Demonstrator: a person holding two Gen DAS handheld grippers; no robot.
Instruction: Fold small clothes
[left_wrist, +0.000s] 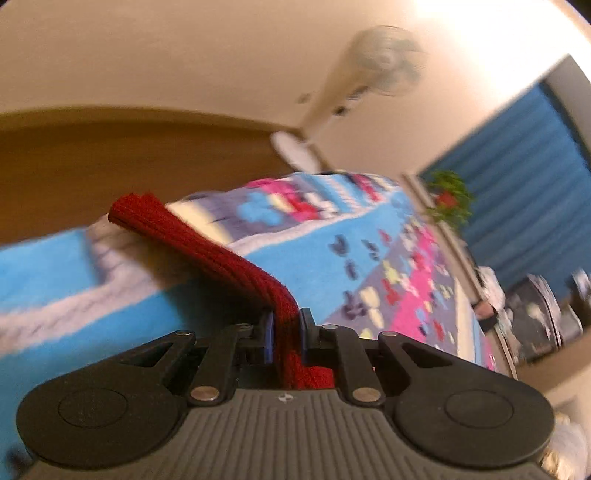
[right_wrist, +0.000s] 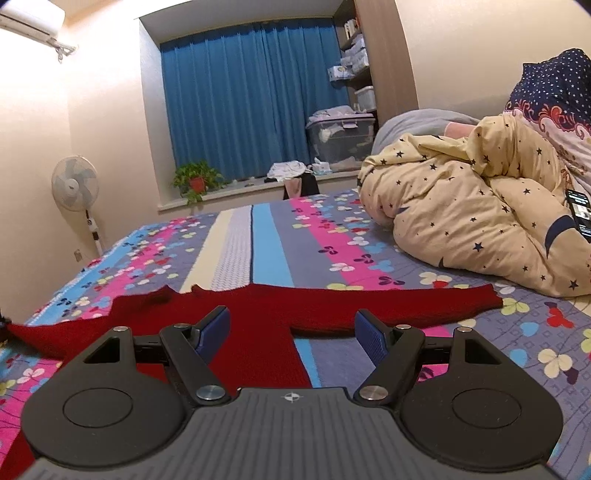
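A dark red knitted sweater (right_wrist: 258, 314) lies spread flat on the patterned bedspread (right_wrist: 266, 236), with one sleeve (right_wrist: 443, 301) stretched to the right. My right gripper (right_wrist: 291, 325) is open and empty, low over the sweater's body, blue pads apart. My left gripper (left_wrist: 286, 325) is shut on a bunched red sleeve (left_wrist: 207, 247), which runs up and away from the jaws over the bedspread (left_wrist: 325, 236). The left view is tilted and blurred.
A rumpled star-print duvet (right_wrist: 472, 206) fills the bed's right side, with a phone (right_wrist: 580, 214) on it. A standing fan (right_wrist: 75, 184) is at the left wall, and a plant (right_wrist: 197, 181) and storage box (right_wrist: 340, 136) are on the window ledge.
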